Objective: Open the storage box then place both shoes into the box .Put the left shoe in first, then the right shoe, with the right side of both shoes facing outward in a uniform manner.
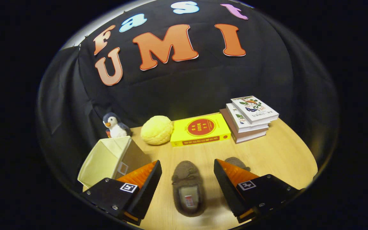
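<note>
The tongs (187, 180) are hanging wide apart, gripping nothing, with one brown slipper (187, 188) lying between the fingers on the counter (276, 153). The second slipper (236, 162) is peeking out behind the right finger. The storage box (107, 159) is sitting left, its opening showing. The slipper is looking soft, light and squashy, so pinching its collar rim seems best.

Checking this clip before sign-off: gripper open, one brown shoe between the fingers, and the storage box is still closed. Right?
Not quite. The gripper view shows the storage box already open, its cream inside bare. The rest holds: the gripper is open, with one brown shoe between its fingers.
</note>
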`<state>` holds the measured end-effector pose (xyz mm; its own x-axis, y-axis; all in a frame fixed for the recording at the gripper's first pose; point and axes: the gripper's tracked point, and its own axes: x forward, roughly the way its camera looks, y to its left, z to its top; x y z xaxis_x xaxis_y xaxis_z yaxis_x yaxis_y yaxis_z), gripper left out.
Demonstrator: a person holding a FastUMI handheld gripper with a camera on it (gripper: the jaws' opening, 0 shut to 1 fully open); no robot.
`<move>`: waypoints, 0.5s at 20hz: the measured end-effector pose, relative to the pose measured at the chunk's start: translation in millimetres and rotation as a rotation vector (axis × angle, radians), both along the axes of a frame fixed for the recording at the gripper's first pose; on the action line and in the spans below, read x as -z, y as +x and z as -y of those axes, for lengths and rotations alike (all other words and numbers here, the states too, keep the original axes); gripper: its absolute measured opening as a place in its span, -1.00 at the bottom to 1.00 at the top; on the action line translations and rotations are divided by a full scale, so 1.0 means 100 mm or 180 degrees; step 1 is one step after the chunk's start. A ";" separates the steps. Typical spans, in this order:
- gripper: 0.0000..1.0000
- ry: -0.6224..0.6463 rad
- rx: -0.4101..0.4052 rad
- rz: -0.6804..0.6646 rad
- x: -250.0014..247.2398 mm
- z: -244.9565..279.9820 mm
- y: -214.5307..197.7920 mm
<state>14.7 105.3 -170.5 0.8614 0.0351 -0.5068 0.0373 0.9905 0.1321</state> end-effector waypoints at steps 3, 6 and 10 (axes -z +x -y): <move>0.97 -0.0171 -0.0006 -0.0058 0.23 0.09 -0.06; 0.96 -0.0230 -0.0070 -0.0176 0.47 0.09 -0.11; 0.95 -0.0356 -0.0149 -0.0267 0.71 0.08 -0.16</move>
<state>-1.6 97.7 -241.7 0.8145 0.0136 -0.5799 -0.0030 0.9998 0.0191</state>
